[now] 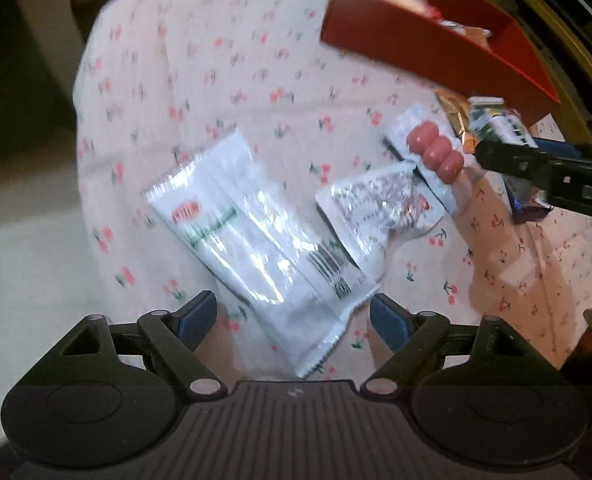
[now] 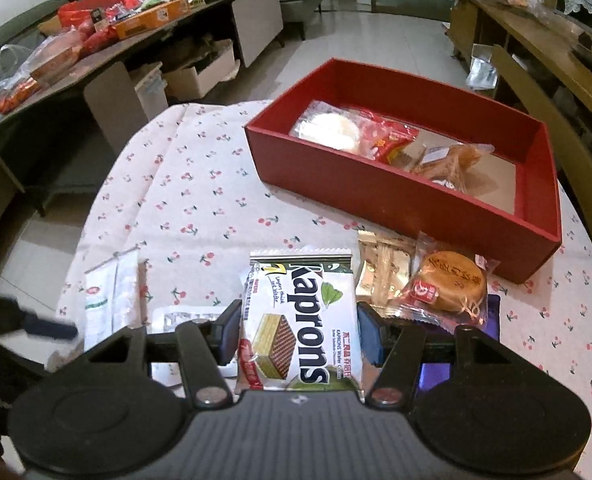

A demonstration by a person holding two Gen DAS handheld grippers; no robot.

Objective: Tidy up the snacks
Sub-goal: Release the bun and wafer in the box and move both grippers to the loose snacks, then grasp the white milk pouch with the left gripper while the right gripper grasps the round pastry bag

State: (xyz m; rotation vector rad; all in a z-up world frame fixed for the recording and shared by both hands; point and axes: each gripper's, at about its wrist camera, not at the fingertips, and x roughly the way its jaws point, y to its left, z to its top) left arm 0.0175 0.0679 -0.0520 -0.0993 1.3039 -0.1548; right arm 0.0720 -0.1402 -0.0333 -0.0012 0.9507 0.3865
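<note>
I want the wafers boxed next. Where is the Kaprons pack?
In the right wrist view, the Kaprons wafer pack sits between the right gripper's pads, left of the round pastry.

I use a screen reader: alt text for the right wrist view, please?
The right gripper is closed on a Kaprons wafer pack over a cherry-print tablecloth. Behind it, a red box holds several snacks.

On the wafer pack [image 2: 300,320], just in front of the red box [image 2: 396,200]: "Kaprons" in large dark letters, a "7" with small lines too fine to read, and "KAPRONS Wafer" in small print. On the round cake's wrapper [image 2: 448,286], right of the wafer pack: a "5" on a red tag.
</note>
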